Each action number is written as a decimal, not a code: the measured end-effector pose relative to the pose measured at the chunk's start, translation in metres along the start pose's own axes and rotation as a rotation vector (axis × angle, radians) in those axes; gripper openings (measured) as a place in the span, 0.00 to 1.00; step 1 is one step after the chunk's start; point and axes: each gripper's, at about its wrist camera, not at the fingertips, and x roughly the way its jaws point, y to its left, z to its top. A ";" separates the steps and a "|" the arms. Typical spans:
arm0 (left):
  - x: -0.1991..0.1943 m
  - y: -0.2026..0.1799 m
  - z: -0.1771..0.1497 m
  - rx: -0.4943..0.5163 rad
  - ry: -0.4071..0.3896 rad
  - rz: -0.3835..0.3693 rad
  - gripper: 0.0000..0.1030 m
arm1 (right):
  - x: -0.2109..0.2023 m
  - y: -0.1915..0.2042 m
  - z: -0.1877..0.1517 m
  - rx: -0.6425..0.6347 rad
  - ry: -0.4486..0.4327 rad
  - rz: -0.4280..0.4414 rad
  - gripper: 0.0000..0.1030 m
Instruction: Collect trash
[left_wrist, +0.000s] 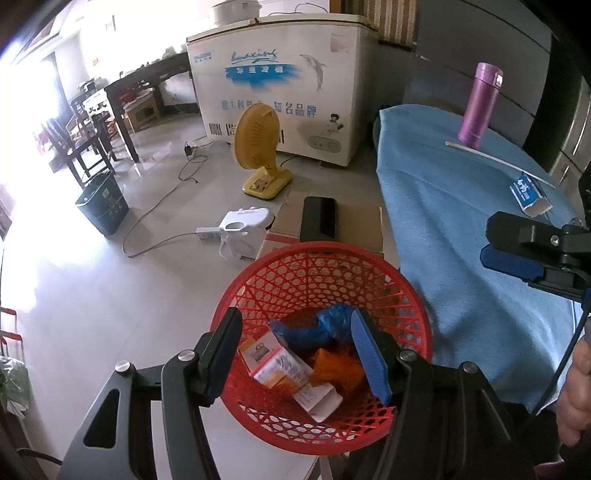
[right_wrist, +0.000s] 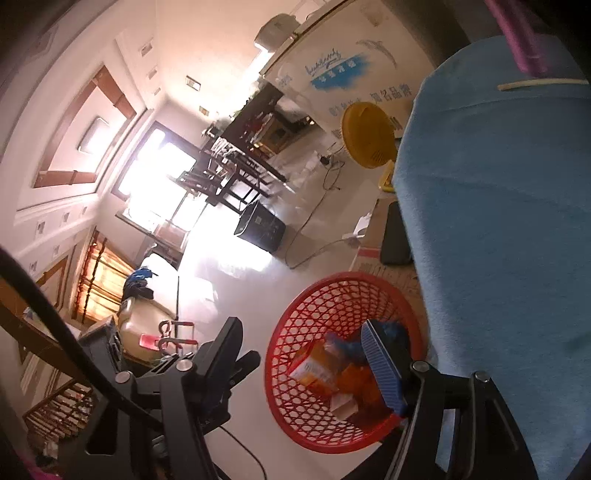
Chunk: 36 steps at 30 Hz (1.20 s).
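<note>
The red basket (left_wrist: 321, 280) sits low in the middle of the left view, with cartons (left_wrist: 273, 363), a blue wrapper (left_wrist: 314, 328) and something orange (left_wrist: 336, 369) inside; print on the cartons is unreadable. The left tongs (left_wrist: 295, 354) straddle its near rim, open, and their arms cover part of the rim. In the right view the basket (right_wrist: 314, 306) is at lower centre, partly behind a blue pad of the right tongs (right_wrist: 303, 362), which are open and empty. A small blue pack (left_wrist: 530, 197) lies on the blue-covered surface (left_wrist: 461, 206) at right, near a purple flask (left_wrist: 480, 103).
</note>
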 end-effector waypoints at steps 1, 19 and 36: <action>-0.001 -0.003 0.000 0.005 -0.001 -0.002 0.60 | -0.003 0.000 -0.001 -0.008 -0.008 -0.016 0.69; -0.048 -0.103 0.025 0.251 -0.146 0.005 0.61 | -0.106 -0.024 -0.001 -0.003 -0.255 -0.154 0.69; -0.064 -0.233 0.022 0.545 -0.168 -0.068 0.61 | -0.231 -0.082 -0.005 0.110 -0.477 -0.298 0.69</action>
